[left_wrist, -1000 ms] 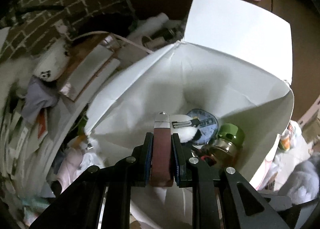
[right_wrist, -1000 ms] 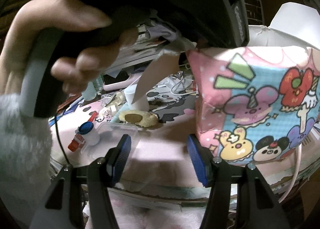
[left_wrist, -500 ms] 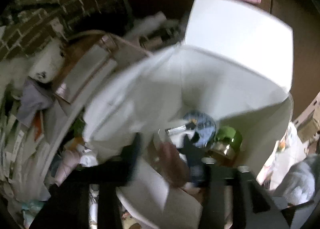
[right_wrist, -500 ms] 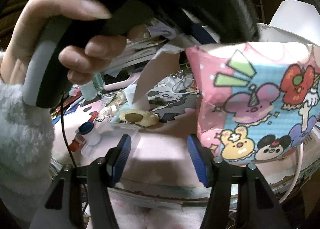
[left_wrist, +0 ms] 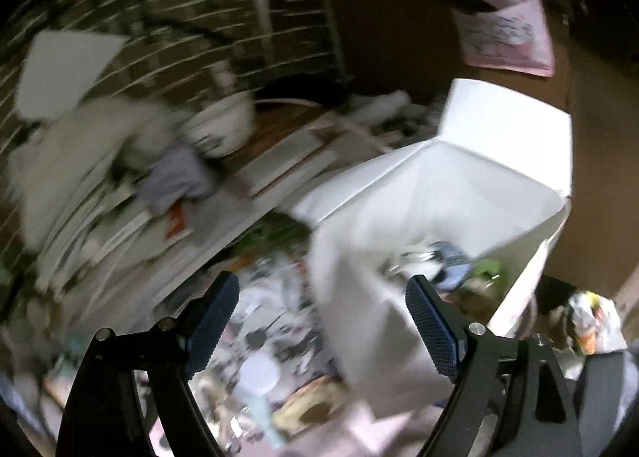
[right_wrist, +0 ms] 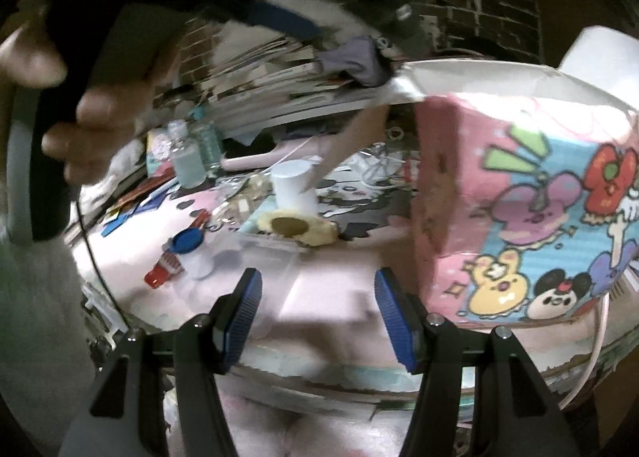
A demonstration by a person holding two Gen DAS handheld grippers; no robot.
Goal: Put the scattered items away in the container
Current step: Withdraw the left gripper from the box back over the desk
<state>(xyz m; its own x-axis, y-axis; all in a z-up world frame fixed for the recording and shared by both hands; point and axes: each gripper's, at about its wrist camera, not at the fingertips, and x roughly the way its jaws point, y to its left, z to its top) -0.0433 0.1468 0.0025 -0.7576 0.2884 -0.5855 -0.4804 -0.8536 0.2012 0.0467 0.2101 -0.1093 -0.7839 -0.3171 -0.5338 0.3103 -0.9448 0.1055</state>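
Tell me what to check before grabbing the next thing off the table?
1. Left hand-held gripper empty and open: ok.
2. Right hand-held gripper empty and open: ok.
3. Box open on top: ok, flap up.
4. Room left in box: cannot tell, view is blurred.
5. Things left on table: not ok; blue-capped bottle and white cup are out.
6. Clear path for right gripper to bottle: ok.

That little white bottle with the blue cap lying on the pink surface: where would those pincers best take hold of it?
Probably across the white body of the blue-capped bottle, coming down from above. It lies on its side, so its rounded flanks face outward; the right gripper is open and nearest.
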